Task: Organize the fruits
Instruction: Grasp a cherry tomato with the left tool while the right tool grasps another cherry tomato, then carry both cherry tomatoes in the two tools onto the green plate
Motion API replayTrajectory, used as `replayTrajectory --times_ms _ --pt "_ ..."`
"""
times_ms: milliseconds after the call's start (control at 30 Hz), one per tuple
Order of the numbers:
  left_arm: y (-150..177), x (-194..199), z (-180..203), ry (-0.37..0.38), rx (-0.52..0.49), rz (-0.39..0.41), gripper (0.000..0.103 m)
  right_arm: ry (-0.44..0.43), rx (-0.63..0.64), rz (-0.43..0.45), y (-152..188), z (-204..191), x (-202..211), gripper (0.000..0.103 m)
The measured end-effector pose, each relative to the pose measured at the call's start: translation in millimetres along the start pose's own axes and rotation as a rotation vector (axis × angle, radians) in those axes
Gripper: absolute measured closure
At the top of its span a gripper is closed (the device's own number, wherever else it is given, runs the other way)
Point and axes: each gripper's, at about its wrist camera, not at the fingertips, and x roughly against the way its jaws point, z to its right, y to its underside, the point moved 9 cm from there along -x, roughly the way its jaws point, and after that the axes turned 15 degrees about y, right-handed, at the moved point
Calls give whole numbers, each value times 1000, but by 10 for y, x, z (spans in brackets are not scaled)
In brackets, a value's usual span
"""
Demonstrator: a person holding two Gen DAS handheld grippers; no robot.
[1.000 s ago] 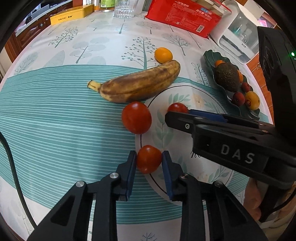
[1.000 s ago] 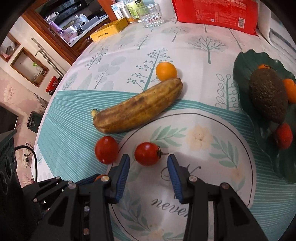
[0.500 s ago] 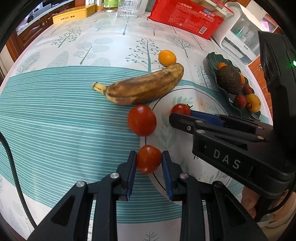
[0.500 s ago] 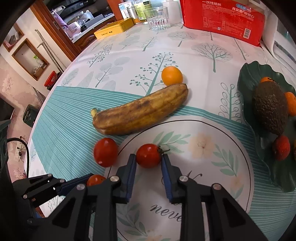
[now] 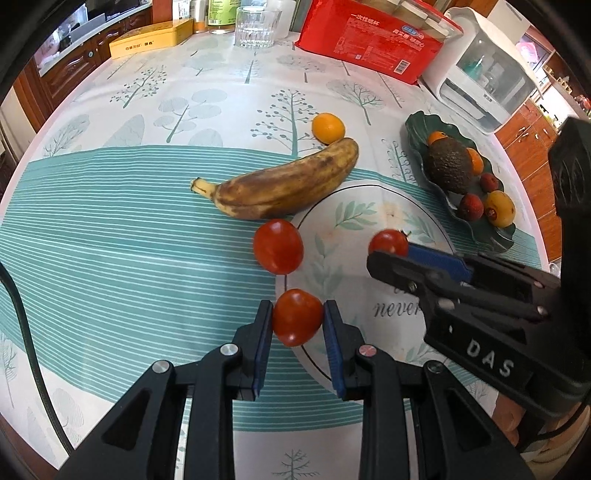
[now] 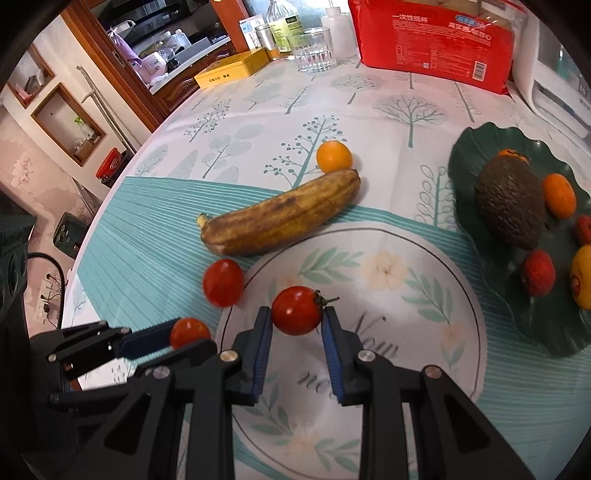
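My left gripper (image 5: pixel 297 325) is shut on a red tomato (image 5: pixel 296 322) and holds it over the near left rim of the white floral plate (image 5: pixel 373 206). My right gripper (image 6: pixel 296 316) is shut on a stemmed red tomato (image 6: pixel 296 310) above the same plate (image 6: pixel 388 266). A third tomato (image 5: pixel 278 246) lies on the cloth beside the plate's left rim, also in the right wrist view (image 6: pixel 222 282). A brown-spotted banana (image 5: pixel 284 183) lies behind it, touching a small orange (image 5: pixel 328 127).
A dark green leaf-shaped dish (image 6: pixel 476 155) at the right holds an avocado (image 6: pixel 511 203), small oranges and red lychees. At the table's back stand a red package (image 5: pixel 373 37), a glass (image 5: pixel 255 27), a yellow tin (image 5: pixel 151 37) and a white appliance (image 5: pixel 487 70).
My right gripper closed on the stemmed tomato and lifted it a little. My left gripper kept hold of its tomato and rose slightly with it.
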Motion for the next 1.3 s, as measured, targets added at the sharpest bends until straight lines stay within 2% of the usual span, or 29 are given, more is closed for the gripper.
replayTrajectory --times_ms 200,400,633,867,1033,1300 --pt "-15 33 225 10 -25 6 78 -11 -24 9 160 134 170 76" --pt "-96 64 615 30 -82 14 78 16 -51 63 231 420 454 76" --pt "-427 119 1193 69 -162 40 78 64 -110 144 201 929 847 76" --pt "-924 143 1752 81 -252 71 77 138 -159 220 -24 1514 1193 76" --pt "-1245 93 2071 98 -287 81 77 193 -185 279 -336 1924 1405 76" --pt "-1646 -239 2368 94 -299 75 77 254 -230 291 -654 2390 1330 76"
